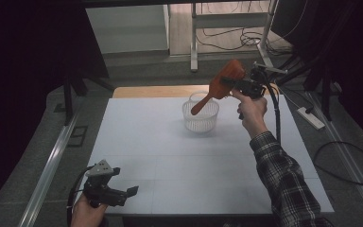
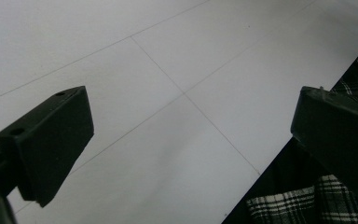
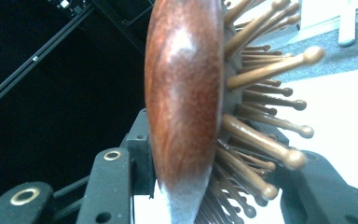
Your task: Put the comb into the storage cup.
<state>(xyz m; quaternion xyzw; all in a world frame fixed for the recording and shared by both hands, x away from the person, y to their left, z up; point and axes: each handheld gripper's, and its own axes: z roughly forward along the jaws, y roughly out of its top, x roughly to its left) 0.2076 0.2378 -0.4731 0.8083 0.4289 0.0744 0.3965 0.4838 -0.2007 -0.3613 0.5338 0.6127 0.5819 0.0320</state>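
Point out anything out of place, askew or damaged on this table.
Nothing looks damaged or spilled. The wooden hairbrush is tilted in the air, clamped by its head in the right gripper, handle angling down toward the white basket, which stands upright. The left gripper is open.

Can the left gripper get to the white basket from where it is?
Probably yes. The left gripper is open at the near corner, and bare table lies between it and the white basket. The brush hangs above the basket, though, held by the right gripper.
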